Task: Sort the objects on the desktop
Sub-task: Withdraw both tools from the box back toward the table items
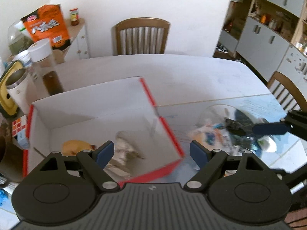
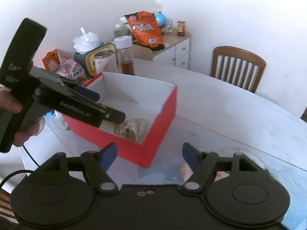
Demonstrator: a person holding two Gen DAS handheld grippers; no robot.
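A red box with a white inside (image 1: pixel 92 103) (image 2: pixel 165 118) stands on the table. In it lie a clear bag of brownish food (image 1: pixel 124 149) (image 2: pixel 132 129) and a yellow item (image 1: pixel 76 146). My left gripper (image 1: pixel 151 152) is open and empty above the box's near right corner; it also shows in the right wrist view (image 2: pixel 101 105), over the box. My right gripper (image 2: pixel 149 154) is open and empty, low over the table right of the box. A clear bag with colourful wrappers (image 1: pixel 214 132) lies right of the box; my right gripper's finger (image 1: pixel 268 129) reaches over it.
Left of the box stand a white steel cup (image 1: pixel 16 90), a clear jar with a white lid (image 1: pixel 46 65), an orange snack bag (image 1: pixel 48 26), and a puzzle cube (image 1: pixel 19 127). Wooden chairs (image 1: pixel 142 36) (image 2: pixel 238 67) stand behind the white table (image 1: pixel 191 76).
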